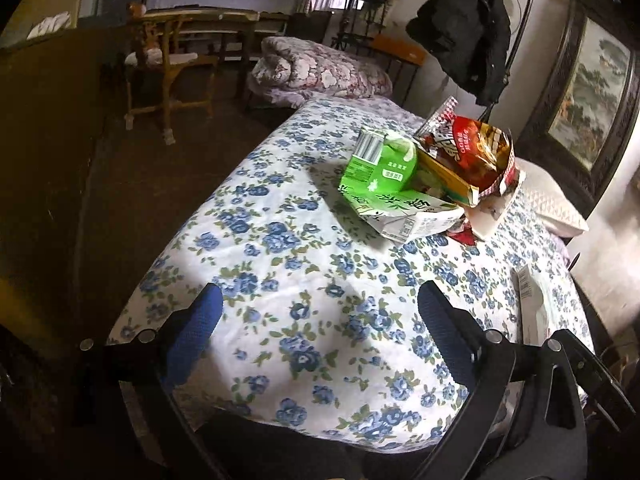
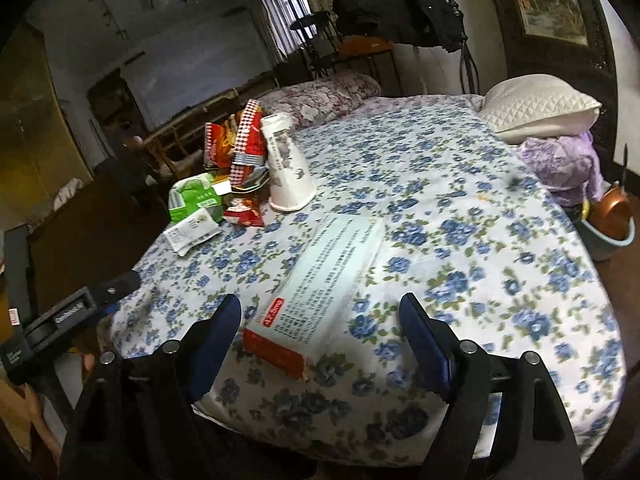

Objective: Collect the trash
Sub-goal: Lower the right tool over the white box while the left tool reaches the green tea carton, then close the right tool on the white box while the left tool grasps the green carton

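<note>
At the bottom of the right wrist view the right gripper (image 2: 320,332) stands wide apart, the near end of a flat white-and-red box (image 2: 320,284) between its fingers, unpressed. The left gripper (image 1: 320,324) gapes over bare floral bedsheet (image 1: 280,240). Farther up, at centre frame, green cartons (image 1: 380,164) and red snack bags (image 1: 472,152) lie piled together.

floral-sheeted bed (image 2: 460,216) carries a trash pile (image 1: 424,176), flat box (image 2: 320,280), pillow (image 2: 536,108).
</note>
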Demonstrator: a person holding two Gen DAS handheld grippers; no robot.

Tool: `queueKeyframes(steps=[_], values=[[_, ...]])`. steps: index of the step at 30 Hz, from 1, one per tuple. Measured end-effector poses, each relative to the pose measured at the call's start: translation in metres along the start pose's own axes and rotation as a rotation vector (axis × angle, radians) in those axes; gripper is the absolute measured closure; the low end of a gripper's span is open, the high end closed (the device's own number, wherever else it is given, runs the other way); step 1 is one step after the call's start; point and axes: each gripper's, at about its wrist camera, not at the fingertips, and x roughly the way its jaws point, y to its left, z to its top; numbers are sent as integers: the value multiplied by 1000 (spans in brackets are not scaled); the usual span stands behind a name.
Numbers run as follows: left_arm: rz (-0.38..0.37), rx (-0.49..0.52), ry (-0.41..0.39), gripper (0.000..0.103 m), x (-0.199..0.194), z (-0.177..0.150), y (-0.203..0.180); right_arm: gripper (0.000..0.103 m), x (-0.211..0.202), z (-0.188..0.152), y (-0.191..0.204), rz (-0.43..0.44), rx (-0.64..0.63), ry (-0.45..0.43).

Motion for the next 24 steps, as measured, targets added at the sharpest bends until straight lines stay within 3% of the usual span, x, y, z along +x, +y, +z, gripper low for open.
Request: queueKeyframes(steps=[6, 9, 14, 16, 20, 24], values=[[-22, 96, -37, 9, 15, 21, -37, 18, 4, -1, 7, -12, -47, -13], [16, 164, -68, 8, 27, 32, -63, 16, 5, -2, 9, -17, -60, -15], [71, 198, -22, 8, 60, 44, -80, 14, 8, -3, 14, -29, -83, -19], [93, 169, 35, 7, 72, 47, -74, 13, 9, -4, 16, -35, -91, -20], [-17, 13, 108, 7, 83, 54, -45, 12, 10, -4, 14, -35, -84, -28], [-27, -12, 99, 7, 81, 53, -37, 14, 9, -3, 11, -32, -60, -38]])
